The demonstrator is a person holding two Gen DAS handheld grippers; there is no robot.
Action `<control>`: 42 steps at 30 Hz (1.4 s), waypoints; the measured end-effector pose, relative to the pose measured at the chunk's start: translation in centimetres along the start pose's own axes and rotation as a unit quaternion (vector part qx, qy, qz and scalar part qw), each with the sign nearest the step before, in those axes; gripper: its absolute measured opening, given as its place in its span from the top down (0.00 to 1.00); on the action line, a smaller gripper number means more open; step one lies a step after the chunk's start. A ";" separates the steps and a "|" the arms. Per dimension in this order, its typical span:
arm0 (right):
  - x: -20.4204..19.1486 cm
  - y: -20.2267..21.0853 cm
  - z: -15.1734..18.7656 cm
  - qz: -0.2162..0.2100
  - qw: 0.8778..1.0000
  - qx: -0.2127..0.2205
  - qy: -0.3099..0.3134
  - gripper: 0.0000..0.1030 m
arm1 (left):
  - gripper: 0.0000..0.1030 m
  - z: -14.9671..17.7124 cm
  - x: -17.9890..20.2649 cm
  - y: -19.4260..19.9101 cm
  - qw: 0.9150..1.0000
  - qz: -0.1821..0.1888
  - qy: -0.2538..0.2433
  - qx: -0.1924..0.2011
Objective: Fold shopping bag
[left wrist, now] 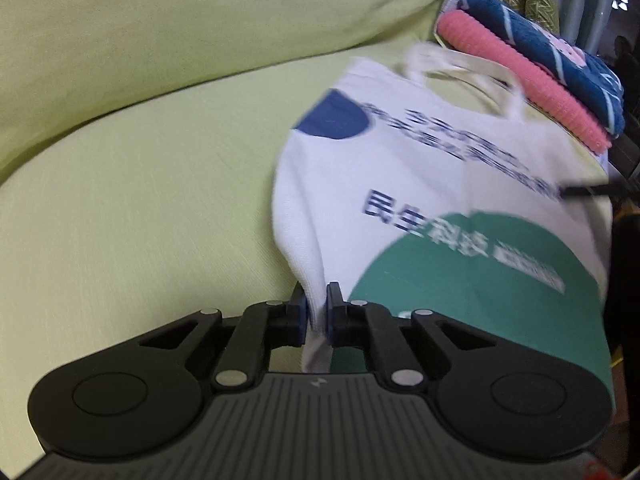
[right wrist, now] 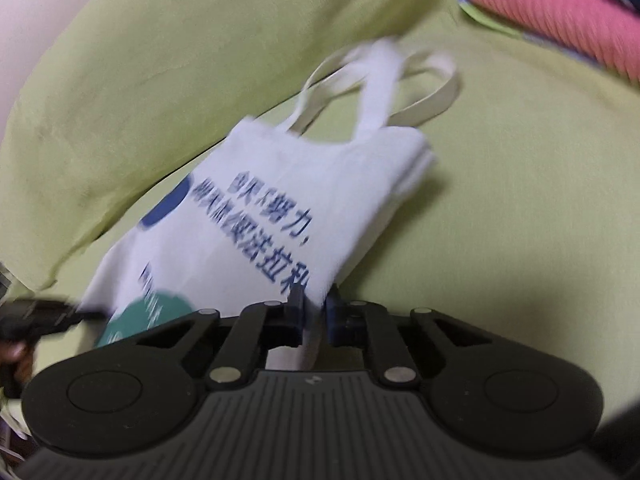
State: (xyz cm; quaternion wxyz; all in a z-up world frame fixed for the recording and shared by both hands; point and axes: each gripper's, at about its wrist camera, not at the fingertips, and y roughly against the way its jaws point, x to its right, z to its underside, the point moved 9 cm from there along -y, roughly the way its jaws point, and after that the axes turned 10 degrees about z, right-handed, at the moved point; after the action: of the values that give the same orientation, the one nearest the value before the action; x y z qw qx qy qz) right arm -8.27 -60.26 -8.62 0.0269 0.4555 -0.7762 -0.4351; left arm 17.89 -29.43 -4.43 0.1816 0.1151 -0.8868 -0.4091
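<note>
A white cloth shopping bag (left wrist: 420,184) with blue lettering, a blue patch and a green patch lies across a pale green sofa seat, handles (left wrist: 468,76) pointing away. My left gripper (left wrist: 317,300) is shut on the bag's near left corner. In the right wrist view the same bag (right wrist: 288,200) stretches away with its handles (right wrist: 384,80) at the far end, and my right gripper (right wrist: 316,300) is shut on its near right corner. The other gripper's tip (right wrist: 52,316) shows at the bag's left edge. Both views are motion-blurred.
The pale green sofa seat (left wrist: 140,220) and back cushion (left wrist: 200,20) fill the left. A stack of folded cloth, a pink towel (left wrist: 520,84) under a dark blue one (left wrist: 560,52), sits at the far right near the handles. The pink towel (right wrist: 560,20) shows again top right.
</note>
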 end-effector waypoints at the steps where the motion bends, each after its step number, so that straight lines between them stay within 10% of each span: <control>1: 0.0 -0.3 -0.9 0.000 1.000 0.003 0.009 0.91 | 0.94 0.7 1.2 0.5 1.000 0.002 0.005 -0.003; 11: 1.5 -3.7 -6.2 0.062 0.993 0.010 0.098 0.91 | 0.91 5.3 13.2 0.2 0.999 0.046 0.003 -0.027; 24: 3.1 5.3 2.6 0.014 0.995 0.001 0.096 0.49 | 0.44 5.6 10.5 2.9 0.999 -0.003 0.043 0.009; 32: 3.6 5.3 6.3 -0.018 1.000 -0.020 0.014 0.46 | 0.43 3.9 5.3 -0.2 0.995 -0.007 0.100 0.023; 35: 4.2 4.9 5.8 -0.015 0.999 -0.029 -0.011 0.81 | 0.47 3.4 5.1 -0.6 0.996 0.004 0.089 0.023; 36: 4.6 4.7 5.6 -0.016 0.999 -0.035 -0.018 0.91 | 0.65 3.2 5.4 -0.8 0.997 0.007 0.081 0.018; 38: 5.0 4.6 5.3 -0.022 0.998 -0.043 -0.026 0.93 | 0.82 3.1 6.1 -1.0 0.997 0.007 0.070 0.011; 42: 5.8 5.6 3.9 0.005 0.999 -0.024 0.024 0.94 | 0.84 3.6 8.4 -0.7 0.997 0.026 0.065 0.018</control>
State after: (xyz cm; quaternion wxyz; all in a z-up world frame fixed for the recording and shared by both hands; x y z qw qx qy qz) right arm -17.14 -60.82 -9.17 0.0585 0.4611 -0.7668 -0.4428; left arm 8.83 -30.38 -5.16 0.2474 0.1215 -0.8829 -0.3802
